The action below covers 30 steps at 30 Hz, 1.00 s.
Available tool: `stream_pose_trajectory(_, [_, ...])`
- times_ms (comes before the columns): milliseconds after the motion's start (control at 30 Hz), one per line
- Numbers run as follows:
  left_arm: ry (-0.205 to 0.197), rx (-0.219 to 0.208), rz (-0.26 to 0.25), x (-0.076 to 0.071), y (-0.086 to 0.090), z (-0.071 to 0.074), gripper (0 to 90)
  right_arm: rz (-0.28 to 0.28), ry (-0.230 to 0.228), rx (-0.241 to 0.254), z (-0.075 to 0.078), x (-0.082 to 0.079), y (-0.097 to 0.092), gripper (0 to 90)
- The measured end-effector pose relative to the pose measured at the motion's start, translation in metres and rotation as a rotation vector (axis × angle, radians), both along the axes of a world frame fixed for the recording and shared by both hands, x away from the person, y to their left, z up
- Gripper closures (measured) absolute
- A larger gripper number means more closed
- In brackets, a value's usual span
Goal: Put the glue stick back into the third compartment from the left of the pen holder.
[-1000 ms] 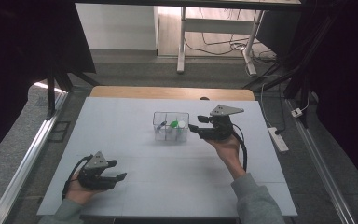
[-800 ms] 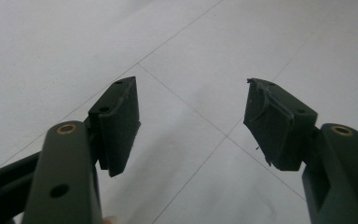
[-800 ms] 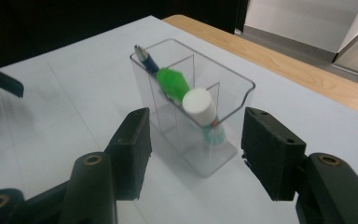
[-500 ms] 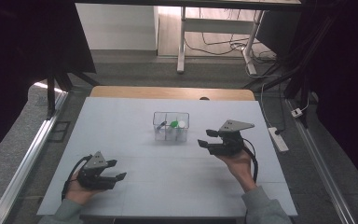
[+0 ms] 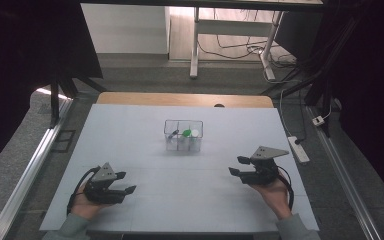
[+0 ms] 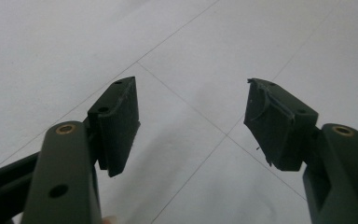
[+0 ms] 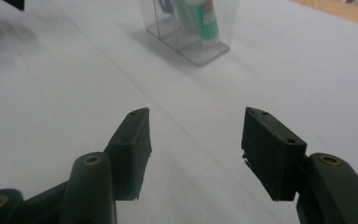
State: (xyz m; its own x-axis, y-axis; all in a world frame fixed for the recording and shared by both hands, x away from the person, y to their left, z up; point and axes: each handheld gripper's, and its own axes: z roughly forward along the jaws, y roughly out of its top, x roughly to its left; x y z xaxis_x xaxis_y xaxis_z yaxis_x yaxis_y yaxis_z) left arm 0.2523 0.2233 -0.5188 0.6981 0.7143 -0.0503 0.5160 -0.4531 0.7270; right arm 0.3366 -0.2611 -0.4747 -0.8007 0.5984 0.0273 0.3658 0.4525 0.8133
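Observation:
A clear plastic organiser box (image 5: 183, 135) with compartments stands near the middle of the white table (image 5: 145, 125). It holds upright items, among them a green-capped tube (image 5: 186, 133) and a white-capped one (image 5: 195, 133). In the right gripper view the box (image 7: 189, 28) sits far ahead, with a green-and-white tube (image 7: 204, 18) in it. My left gripper (image 5: 125, 183) rests low at the front left, open, with bare table between its jaws (image 6: 191, 107). My right gripper (image 5: 237, 166) is at the front right, open and holding nothing (image 7: 196, 126).
A wooden strip (image 5: 180, 99) runs along the table's far edge. A white power strip (image 5: 298, 149) lies on the floor beyond the right edge. A metal rail (image 5: 35, 155) borders the left side. Thin seam lines cross the table surface (image 6: 177, 93).
My right gripper has drawn back from beside the box toward the front right of the table and come down lower. The left gripper has stayed put.

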Motion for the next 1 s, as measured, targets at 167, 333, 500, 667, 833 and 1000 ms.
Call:
stream_pose_trajectory(167, [0.0, -0.01, 0.005, 0.0, 0.0, 0.0, 34.8, -0.017, 0.028, -0.027, -0.011, -0.008, -0.016, 41.8])
stream_pose_trajectory(333, [0.0, -0.016, 0.009, 0.0, 0.001, 0.001, 34.6, -0.023, 0.033, -0.059, -0.017, -0.016, -0.025, 41.7])
stream_pose_trajectory(500, [-0.004, -0.024, 0.013, -0.001, 0.002, 0.001, 34.6, -0.025, 0.038, -0.075, -0.02, -0.02, -0.028, 41.6])
stream_pose_trajectory(667, [-0.004, -0.026, 0.014, -0.001, 0.002, 0.001, 34.5, -0.02, 0.036, -0.071, -0.021, -0.02, -0.027, 41.6])
stream_pose_trajectory(833, [-0.004, -0.029, 0.015, 0.0, 0.002, 0.001, 34.5, -0.016, 0.038, -0.077, -0.021, -0.019, -0.027, 41.4])
stream_pose_trajectory(1000, [-0.003, -0.029, 0.015, -0.001, 0.002, 0.001, 34.4, -0.016, 0.037, -0.073, -0.021, -0.019, -0.027, 41.3])
